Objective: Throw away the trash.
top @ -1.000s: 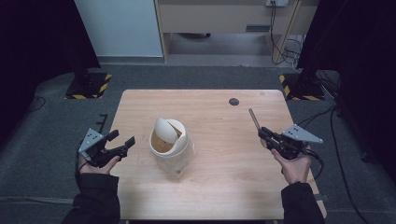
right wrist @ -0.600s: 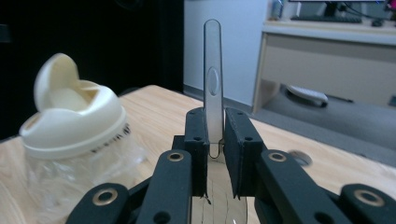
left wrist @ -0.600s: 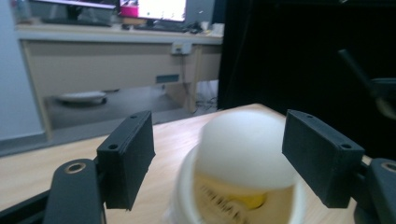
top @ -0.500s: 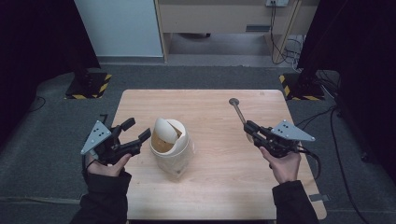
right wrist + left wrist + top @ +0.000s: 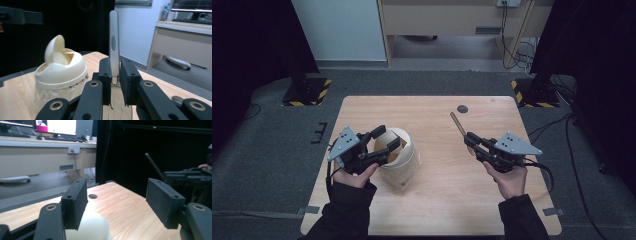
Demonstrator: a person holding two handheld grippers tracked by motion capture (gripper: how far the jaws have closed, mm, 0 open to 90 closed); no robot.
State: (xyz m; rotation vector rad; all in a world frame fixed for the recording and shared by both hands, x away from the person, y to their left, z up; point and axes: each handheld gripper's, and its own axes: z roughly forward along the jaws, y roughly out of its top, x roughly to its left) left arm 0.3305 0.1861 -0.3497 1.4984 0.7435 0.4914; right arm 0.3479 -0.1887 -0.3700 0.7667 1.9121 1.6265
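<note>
**Two grippers work over a lidded bin on a wooden worktop**

The left gripper (image 5: 379, 144) hovers with its fingers (image 5: 75, 203) spread wide apart at the top of a small cream swing-lid bin (image 5: 399, 159), one finger on either side of the lid's near edge; whether they touch it cannot be told. Well to the other side, the right gripper (image 5: 472, 141) has its fingers (image 5: 104, 78) clenched on the handle of a slim metal utensil (image 5: 114, 46), which rises straight out beyond the fingertips. A small dark round spot (image 5: 462, 108) lies on the worktop (image 5: 442, 200), beyond the utensil's far tip.
</note>
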